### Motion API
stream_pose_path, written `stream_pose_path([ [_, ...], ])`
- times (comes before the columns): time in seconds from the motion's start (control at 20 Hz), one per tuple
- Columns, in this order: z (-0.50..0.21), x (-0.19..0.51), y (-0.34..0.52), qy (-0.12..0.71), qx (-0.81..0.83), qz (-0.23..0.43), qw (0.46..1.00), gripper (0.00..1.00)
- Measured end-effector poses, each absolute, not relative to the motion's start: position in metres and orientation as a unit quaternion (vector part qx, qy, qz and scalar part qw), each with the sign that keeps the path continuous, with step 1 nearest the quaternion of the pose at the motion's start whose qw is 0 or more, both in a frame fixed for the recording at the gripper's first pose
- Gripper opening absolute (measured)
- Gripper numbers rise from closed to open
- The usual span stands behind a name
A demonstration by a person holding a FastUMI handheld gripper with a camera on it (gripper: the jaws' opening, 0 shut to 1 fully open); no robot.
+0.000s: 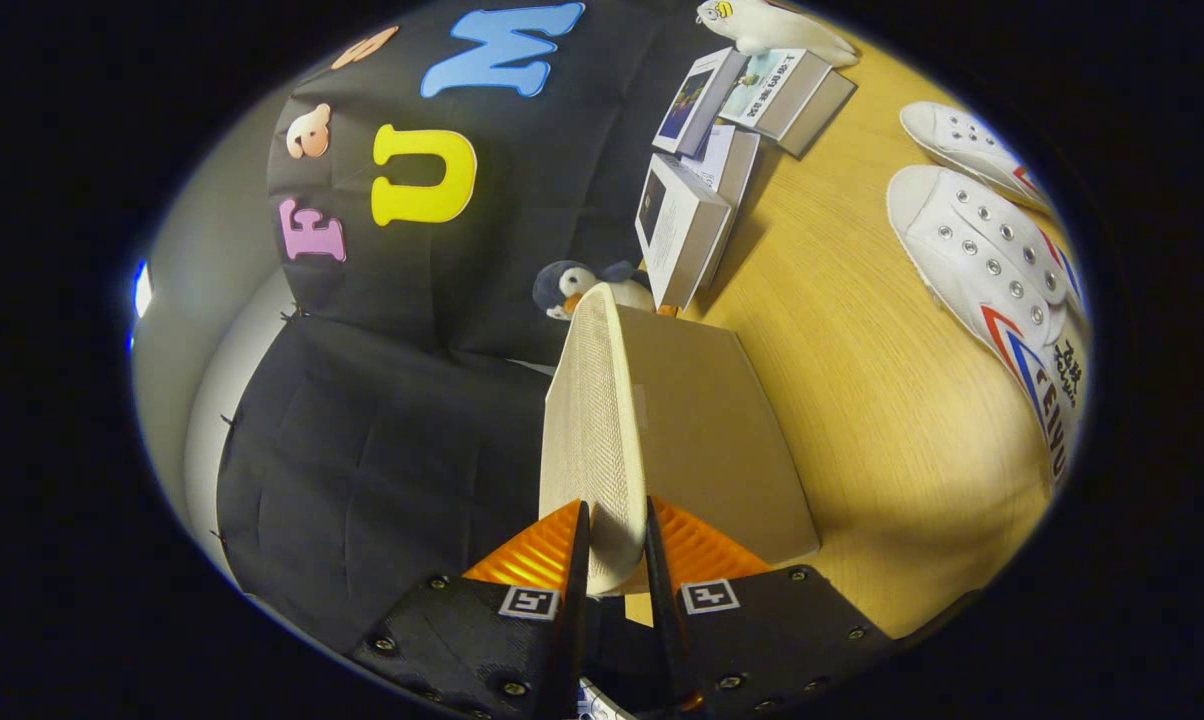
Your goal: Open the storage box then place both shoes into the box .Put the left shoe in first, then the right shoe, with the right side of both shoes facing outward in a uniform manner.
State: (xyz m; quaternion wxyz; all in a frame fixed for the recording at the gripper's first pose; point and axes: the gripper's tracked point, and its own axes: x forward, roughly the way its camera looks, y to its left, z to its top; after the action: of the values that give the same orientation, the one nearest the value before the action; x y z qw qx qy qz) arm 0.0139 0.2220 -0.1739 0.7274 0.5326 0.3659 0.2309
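I have the box lid (592,430) pinched by its near edge between my fingers (617,560), raised on edge over the tan storage box (712,440) on the worktop (862,400). The two white shoes (992,260) lie side by side well off to the right. Beyond the box sit a toy penguin (572,287) and some books (722,150).
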Motion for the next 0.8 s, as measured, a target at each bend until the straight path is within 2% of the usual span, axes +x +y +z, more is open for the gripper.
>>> stream_pose_path([
  [0.1,-0.173,0.014,0.236,0.368,0.533,0.233,0.725,0.01],
  [0.35,-0.132,0.011,0.241,0.355,0.530,0.259,0.725,0.01],
  [0.8,-0.062,0.018,0.278,0.326,0.472,0.305,0.760,0.00],
])
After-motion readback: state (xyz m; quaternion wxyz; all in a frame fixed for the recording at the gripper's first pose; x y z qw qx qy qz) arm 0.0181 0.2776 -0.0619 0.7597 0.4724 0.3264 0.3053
